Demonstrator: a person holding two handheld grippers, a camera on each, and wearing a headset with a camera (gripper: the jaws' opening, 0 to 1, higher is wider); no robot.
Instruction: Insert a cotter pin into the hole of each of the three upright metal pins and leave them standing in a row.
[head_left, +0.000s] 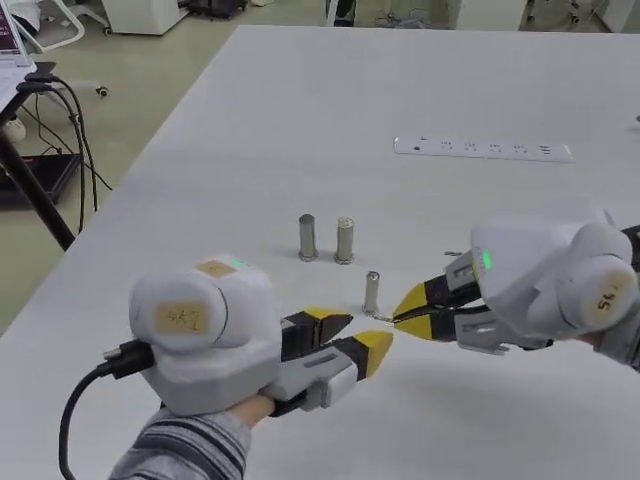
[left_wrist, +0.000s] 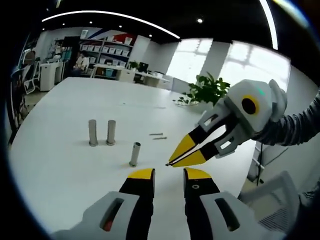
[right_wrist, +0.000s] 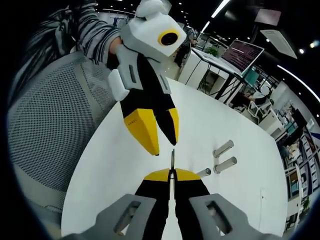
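Three metal pins (head_left: 345, 240) stand upright on the white bench (head_left: 250, 150), two side by side and one nearer. Just beside the near one, the right gripper (head_left: 398, 318) pinches a cotter pin (right_wrist: 172, 162) between closed jaws. The left gripper (head_left: 366, 334) hovers close by, jaws apart and empty.

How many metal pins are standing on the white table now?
3. The left rear pin and the right rear pin stand side by side; the front pin stands nearer, beside the right gripper.
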